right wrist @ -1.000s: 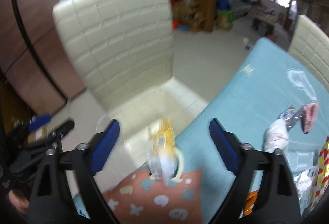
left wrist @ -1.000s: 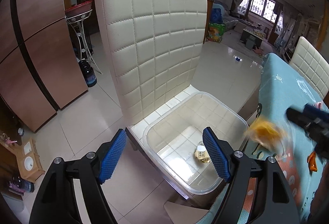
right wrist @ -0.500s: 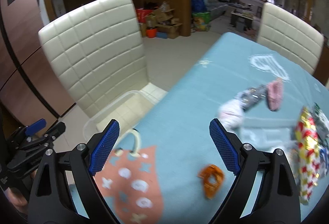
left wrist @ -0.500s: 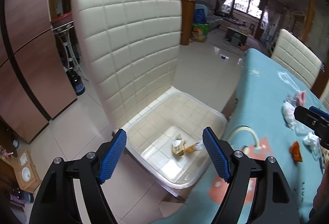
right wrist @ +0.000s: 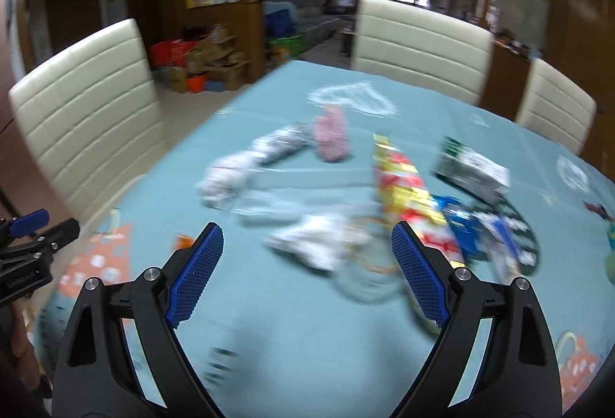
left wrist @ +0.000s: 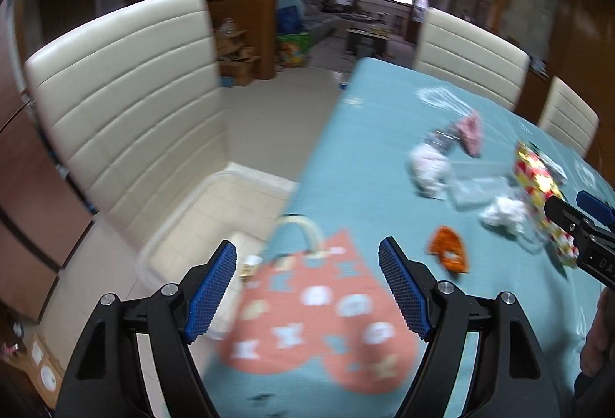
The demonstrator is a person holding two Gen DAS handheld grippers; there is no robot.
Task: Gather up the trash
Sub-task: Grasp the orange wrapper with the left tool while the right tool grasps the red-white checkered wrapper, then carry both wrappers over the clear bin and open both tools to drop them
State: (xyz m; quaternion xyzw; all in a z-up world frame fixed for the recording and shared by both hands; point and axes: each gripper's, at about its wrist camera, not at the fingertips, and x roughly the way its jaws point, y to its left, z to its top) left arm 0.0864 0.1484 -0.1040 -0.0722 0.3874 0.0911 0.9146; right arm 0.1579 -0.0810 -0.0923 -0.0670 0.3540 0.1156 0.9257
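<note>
Trash lies scattered on the teal tablecloth (right wrist: pixel 292 322): white crumpled tissues (right wrist: pixel 315 243) (left wrist: pixel 503 212), an orange scrap (left wrist: pixel 449 252), a pink wrapper (right wrist: pixel 332 133), a red-and-yellow snack packet (right wrist: pixel 407 195) and a grey-green box (right wrist: pixel 472 168). A clear plastic bin (left wrist: pixel 192 222) sits on a cream chair seat beside the table, with a small piece of trash in it. My left gripper (left wrist: pixel 307 283) hangs open over the table's near-left edge, empty. Over the table, in front of the tissues, my right gripper (right wrist: pixel 307 272) is open and empty too.
Cream quilted chairs (left wrist: pixel 127 103) (right wrist: pixel 419 41) (right wrist: pixel 553 103) stand around the table. A heart-shaped orange print (left wrist: pixel 319 318) marks the cloth near me. The right gripper's tip (left wrist: pixel 584 226) shows at the left wrist view's right edge. Boxes clutter the far floor (right wrist: pixel 207 68).
Both grippers swung right, away from the bin on the chair and over the table. The yellow trash seen falling a second ago is gone from between the right fingers. Both stayed open.
</note>
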